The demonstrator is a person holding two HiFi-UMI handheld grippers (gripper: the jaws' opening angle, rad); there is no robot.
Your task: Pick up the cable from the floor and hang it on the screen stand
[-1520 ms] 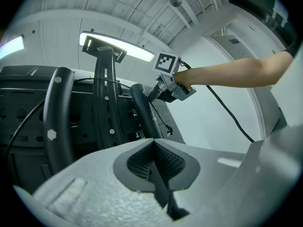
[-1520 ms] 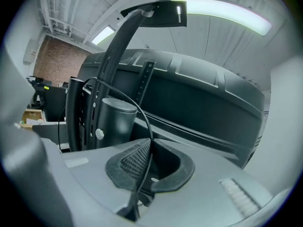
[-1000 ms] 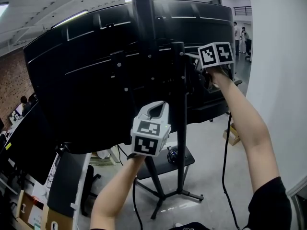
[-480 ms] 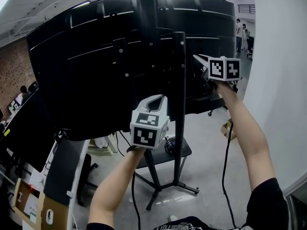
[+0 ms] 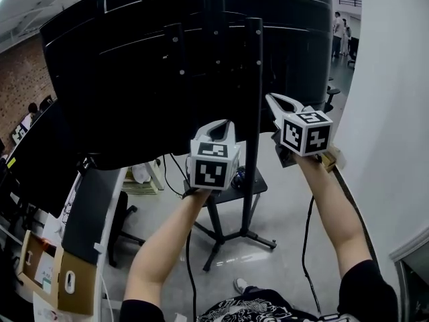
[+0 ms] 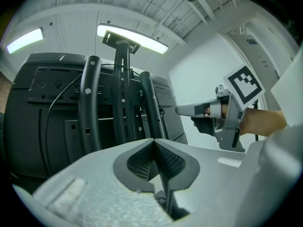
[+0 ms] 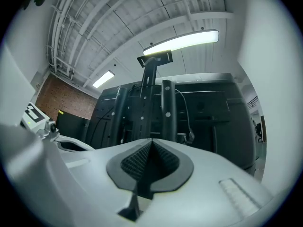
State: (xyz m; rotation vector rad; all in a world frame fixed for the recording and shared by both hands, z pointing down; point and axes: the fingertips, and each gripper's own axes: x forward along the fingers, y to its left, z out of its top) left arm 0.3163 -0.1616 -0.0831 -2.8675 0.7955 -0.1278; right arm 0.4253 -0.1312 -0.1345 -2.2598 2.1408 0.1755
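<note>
Left gripper (image 6: 154, 144): the white two-jaw tool is held up before the stand, its fingers pressed shut, with nothing gripped.
Right gripper (image 7: 151, 143): it is raised just right of the post, its fingers likewise closed together and empty.
Stand: the black metal screen stand (image 5: 253, 79) is seen from behind, carrying the large black screen (image 5: 114, 79).
Cable: the thin black cable (image 5: 302, 247) is seen hanging beside the right forearm, down towards the grey floor (image 5: 281, 200). Its upper end is hidden.

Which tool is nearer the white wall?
Right. The right tool is between the stand pole and the white wall; the left tool is beyond the pole.
</note>
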